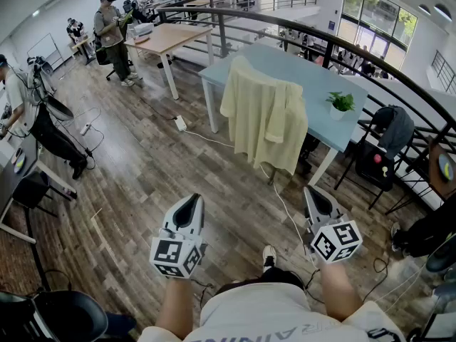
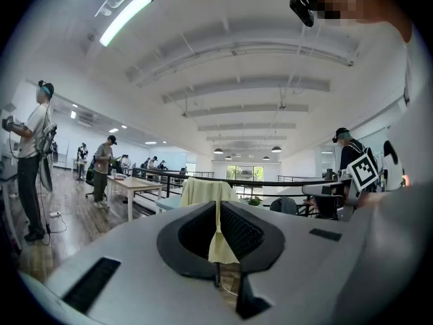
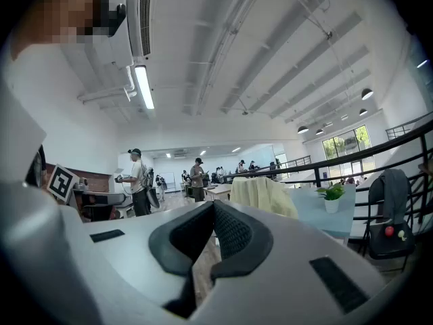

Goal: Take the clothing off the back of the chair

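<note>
Wooden floor point(image 1: 142, 177) runs forward to a pale blue desk point(image 1: 313, 73). Before the desk hangs the clothing point(image 1: 265, 120), a soft pale-yellow shirt draped over the back of the chair point(image 1: 273, 179), with its length falling downward (only the chair's foot shows). The left claw point(image 1: 192, 199) and right claw point(image 1: 312, 191) are both closed and empty, well apart from the shirt. The right one seems nearer.

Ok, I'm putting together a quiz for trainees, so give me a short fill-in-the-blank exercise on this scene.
1. The garment draped next to the light blue table is pale ____.
2. The small white pot on that table holds a green ____.
3. The left gripper and the right gripper both have their jaws ____.
Missing words: yellow; plant; shut.
</note>
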